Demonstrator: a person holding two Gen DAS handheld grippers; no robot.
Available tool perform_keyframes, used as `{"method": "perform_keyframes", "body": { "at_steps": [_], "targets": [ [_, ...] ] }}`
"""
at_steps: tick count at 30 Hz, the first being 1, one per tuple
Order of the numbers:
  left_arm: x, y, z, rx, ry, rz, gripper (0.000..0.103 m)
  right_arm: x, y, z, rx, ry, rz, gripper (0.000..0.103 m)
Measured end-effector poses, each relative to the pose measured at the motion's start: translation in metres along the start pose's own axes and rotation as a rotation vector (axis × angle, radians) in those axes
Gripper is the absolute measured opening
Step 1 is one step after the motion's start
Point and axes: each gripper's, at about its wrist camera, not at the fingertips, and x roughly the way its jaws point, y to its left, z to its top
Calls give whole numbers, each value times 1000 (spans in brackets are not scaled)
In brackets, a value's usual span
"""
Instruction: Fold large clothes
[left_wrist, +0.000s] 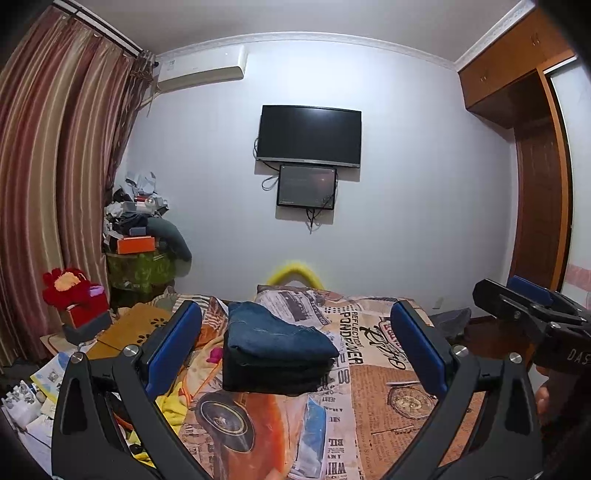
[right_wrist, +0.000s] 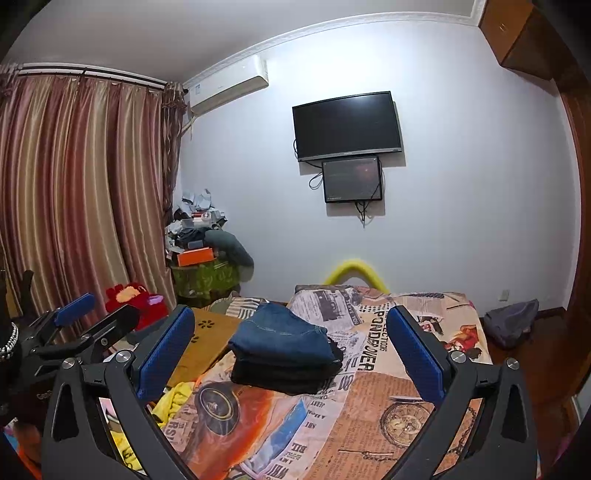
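Fingers (left_wrist: 417, 347) of both grippers spread wide, empty, above bedspread (left_wrist: 388, 380); folded clothes stack (left_wrist: 277, 354) lies ahead, clear of bed edges.

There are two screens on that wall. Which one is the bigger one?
The upper screen is the bigger one: wide, dark and blank. The lower screen hangs just beneath it, clearly smaller, with a faint picture glowing and cables dangling below.
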Motion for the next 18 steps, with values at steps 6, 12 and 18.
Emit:
{"method": "perform_keyframes", "body": {
  "at_steps": [6, 12, 18],
  "targets": [
    [1, 0, -3, 4, 6, -3, 103, 1, 1, 0, 0, -1, -1, 103],
    [2, -1, -4, 2, 12, -14, 103, 4, 2, -2, -3, 8, -5, 103],
    [5, 1, -5, 2, 25, -4, 103, 5, 0, -4, 9, 15, -3, 103]
  ]
}}
